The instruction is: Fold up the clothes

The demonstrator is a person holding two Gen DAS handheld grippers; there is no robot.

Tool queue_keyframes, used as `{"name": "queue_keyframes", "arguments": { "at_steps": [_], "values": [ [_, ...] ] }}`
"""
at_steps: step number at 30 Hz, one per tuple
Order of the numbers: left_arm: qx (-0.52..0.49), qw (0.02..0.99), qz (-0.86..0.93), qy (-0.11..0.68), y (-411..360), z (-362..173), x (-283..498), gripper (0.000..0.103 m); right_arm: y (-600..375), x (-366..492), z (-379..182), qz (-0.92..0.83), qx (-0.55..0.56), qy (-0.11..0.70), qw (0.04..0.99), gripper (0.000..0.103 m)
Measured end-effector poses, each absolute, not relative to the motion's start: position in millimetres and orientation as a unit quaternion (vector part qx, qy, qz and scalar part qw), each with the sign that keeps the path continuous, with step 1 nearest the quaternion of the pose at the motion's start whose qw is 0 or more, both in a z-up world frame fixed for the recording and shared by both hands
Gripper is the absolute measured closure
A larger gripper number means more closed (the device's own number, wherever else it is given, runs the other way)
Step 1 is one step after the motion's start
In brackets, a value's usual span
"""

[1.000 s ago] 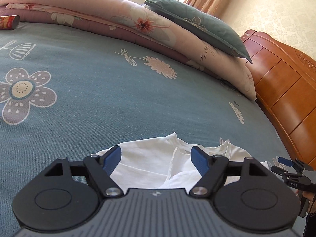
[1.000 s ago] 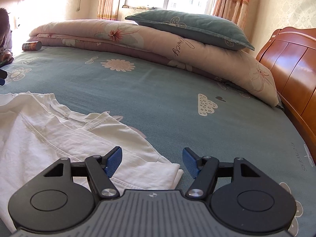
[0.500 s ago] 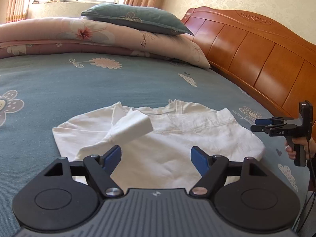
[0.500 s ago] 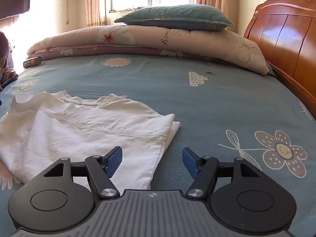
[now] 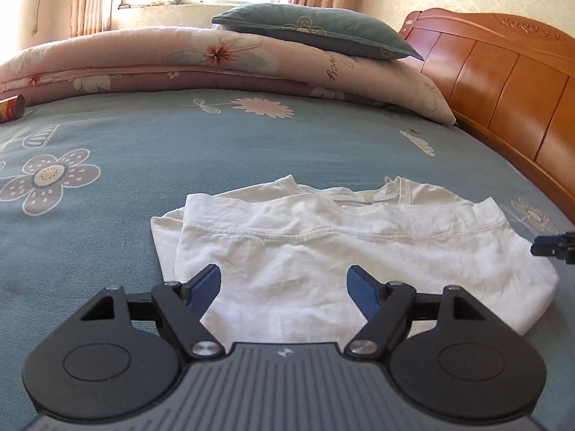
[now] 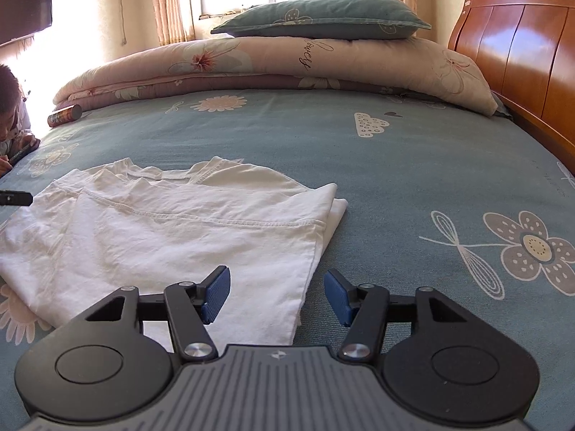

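A white T-shirt (image 5: 341, 244) lies folded on the blue-green flowered bedsheet (image 5: 143, 151), its hem seam running across the top layer. My left gripper (image 5: 284, 283) hovers open over the shirt's near left part, with nothing pinched. In the right wrist view the shirt (image 6: 179, 237) fills the lower left. My right gripper (image 6: 276, 287) hangs over the shirt's near right edge. Its jaws are closing, the cloth edge lies below the gap, and the pads do not press on it. Each gripper shows at the other view's edge: right gripper (image 5: 553, 246), left gripper (image 6: 14, 198).
A rolled floral quilt (image 5: 215, 64) with a green pillow (image 5: 316, 32) lies across the far side. The wooden headboard (image 5: 503, 82) lines the right. A red can (image 6: 64, 115) rests by the quilt. A person (image 6: 10, 115) crouches at the left bed edge.
The raised flap at the shirt's left now lies flat. My right gripper's jaws have narrowed. The left view has swung left, so the right gripper sits at its edge.
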State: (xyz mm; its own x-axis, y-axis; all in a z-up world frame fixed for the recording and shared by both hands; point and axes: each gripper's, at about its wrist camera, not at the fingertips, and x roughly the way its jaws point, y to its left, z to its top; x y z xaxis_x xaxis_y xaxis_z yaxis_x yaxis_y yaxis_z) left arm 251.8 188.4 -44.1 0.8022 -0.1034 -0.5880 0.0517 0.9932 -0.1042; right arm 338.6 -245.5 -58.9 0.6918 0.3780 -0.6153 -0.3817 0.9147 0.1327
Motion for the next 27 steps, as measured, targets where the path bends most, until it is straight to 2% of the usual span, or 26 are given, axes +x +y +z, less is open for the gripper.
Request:
{"name": "queue_keyframes", "arguments": {
  "at_steps": [1, 4, 11, 12, 13, 15, 19, 22, 23, 24, 25, 26, 27],
  "values": [
    [-0.030, 0.951, -0.033, 0.306, 186, -44, 245, 0.026, -249, 341, -59, 0.207, 0.012, 0.336, 0.919, 0.057],
    [-0.010, 0.956, -0.008, 0.292, 184, -43, 229, 0.026, -258, 354, -57, 0.196, 0.035, 0.329, 0.923, 0.058],
    [-0.053, 0.945, 0.020, 0.322, 204, -57, 220, 0.026, -265, 415, -64, 0.190, 0.088, 0.335, 0.919, 0.059],
    [-0.053, 0.944, 0.023, 0.326, 205, -59, 220, 0.026, -263, 420, -67, 0.191, 0.085, 0.336, 0.918, 0.066],
    [-0.052, 0.943, 0.025, 0.328, 205, -60, 219, 0.026, -260, 424, -69, 0.193, 0.081, 0.336, 0.919, 0.085],
    [-0.053, 0.941, 0.015, 0.334, 205, -62, 218, 0.026, -253, 431, -73, 0.203, 0.069, 0.344, 0.914, 0.095],
    [-0.044, 0.942, 0.009, 0.334, 202, -63, 215, 0.026, -240, 431, -79, 0.205, 0.032, 0.354, 0.912, 0.095],
    [-0.050, 0.943, 0.003, 0.330, 201, -63, 214, 0.027, -245, 435, -82, 0.208, 0.061, 0.355, 0.909, 0.086],
    [-0.047, 0.943, 0.006, 0.330, 200, -63, 214, 0.029, -245, 437, -84, 0.209, 0.064, 0.359, 0.907, 0.087],
    [-0.042, 0.942, 0.011, 0.332, 199, -64, 214, 0.049, -244, 436, -82, 0.208, 0.060, 0.355, 0.910, 0.094],
    [-0.038, 0.941, 0.018, 0.336, 200, -64, 214, 0.064, -244, 435, -80, 0.205, 0.054, 0.349, 0.913, 0.095],
    [-0.037, 0.940, 0.018, 0.340, 201, -64, 214, 0.084, -243, 433, -77, 0.203, 0.049, 0.342, 0.916, 0.096],
    [-0.035, 0.938, 0.018, 0.344, 202, -64, 213, 0.089, -242, 432, -75, 0.200, 0.043, 0.336, 0.919, 0.098]
  ]
}}
